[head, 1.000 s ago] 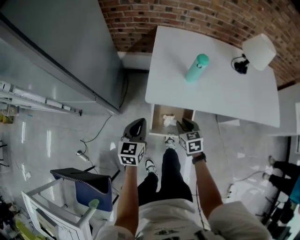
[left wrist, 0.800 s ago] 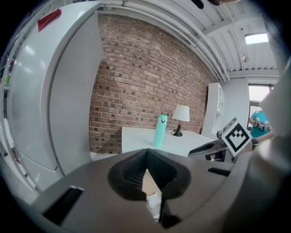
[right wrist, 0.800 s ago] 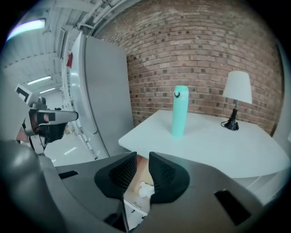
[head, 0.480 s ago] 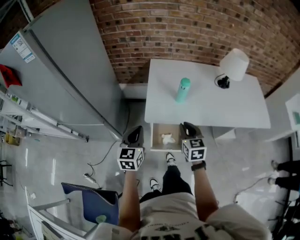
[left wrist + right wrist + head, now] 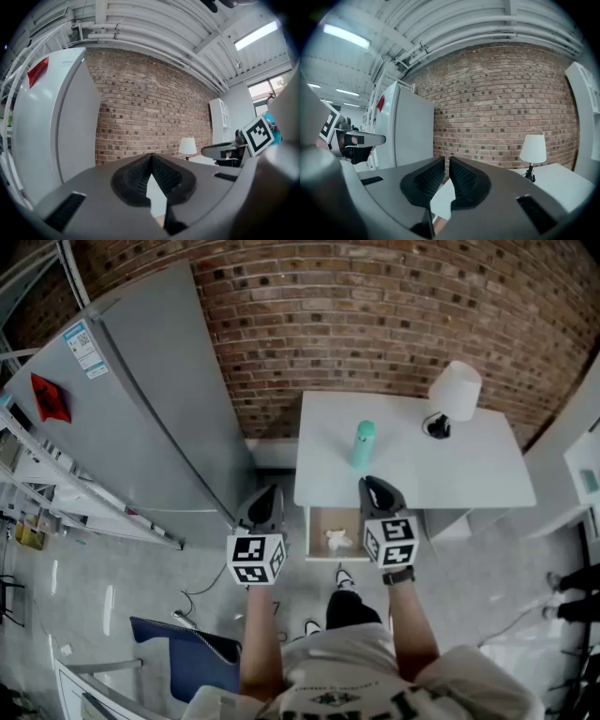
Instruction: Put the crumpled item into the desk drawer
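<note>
The crumpled item [image 5: 338, 539] lies in the open drawer [image 5: 321, 519], at 6 o'clock of the green bottle [image 5: 364, 444] on the desk [image 5: 450, 470], so the placing looks done. Your right claw [image 5: 372, 486], at 1 o'clock of the item, is closing on nothing. Your left claw [image 5: 270, 493], at 9 o'clock, is closed and empty, apparently kept clear.

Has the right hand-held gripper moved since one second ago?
Yes. The right hand-held gripper left the drawer; its tip now overlaps the desk edge, jaws closing empty.

red brick wall [image 5: 375, 315] behind tall grey fridge [image 5: 159, 409]
</note>
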`<state>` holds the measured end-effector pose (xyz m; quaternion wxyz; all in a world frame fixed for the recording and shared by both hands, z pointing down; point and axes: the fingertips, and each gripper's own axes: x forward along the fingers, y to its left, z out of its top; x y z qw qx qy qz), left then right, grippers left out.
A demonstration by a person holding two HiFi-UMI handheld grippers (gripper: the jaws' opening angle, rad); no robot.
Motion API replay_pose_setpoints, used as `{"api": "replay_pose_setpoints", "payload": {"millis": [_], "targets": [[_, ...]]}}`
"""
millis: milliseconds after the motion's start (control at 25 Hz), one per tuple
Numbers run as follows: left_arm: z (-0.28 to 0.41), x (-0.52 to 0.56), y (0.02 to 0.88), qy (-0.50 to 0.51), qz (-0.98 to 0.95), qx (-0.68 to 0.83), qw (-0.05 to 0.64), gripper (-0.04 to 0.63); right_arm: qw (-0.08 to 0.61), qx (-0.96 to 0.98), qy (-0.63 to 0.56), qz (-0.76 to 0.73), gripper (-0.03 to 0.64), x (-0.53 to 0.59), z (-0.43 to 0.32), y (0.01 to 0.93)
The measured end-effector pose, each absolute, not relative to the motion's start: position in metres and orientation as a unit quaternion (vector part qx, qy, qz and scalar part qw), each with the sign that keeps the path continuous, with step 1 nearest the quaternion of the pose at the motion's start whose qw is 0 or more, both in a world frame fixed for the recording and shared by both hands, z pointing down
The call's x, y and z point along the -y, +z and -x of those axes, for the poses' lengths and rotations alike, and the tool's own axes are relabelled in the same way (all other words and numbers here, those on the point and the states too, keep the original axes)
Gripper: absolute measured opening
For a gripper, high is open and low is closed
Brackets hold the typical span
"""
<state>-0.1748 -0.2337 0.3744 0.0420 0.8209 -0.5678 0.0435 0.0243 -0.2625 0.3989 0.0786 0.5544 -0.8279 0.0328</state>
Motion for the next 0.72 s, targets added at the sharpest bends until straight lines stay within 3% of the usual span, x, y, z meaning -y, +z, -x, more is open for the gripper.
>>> {"api": "replay_pose_setpoints", "payload": {"millis": [720], "targets": [[0.15,0.214,0.388,0.034,-0.834,0.549,0.043,-0.005,0.09,0.828,0.021,-0.552,0.033,0.235,-0.032,0.4]]}}
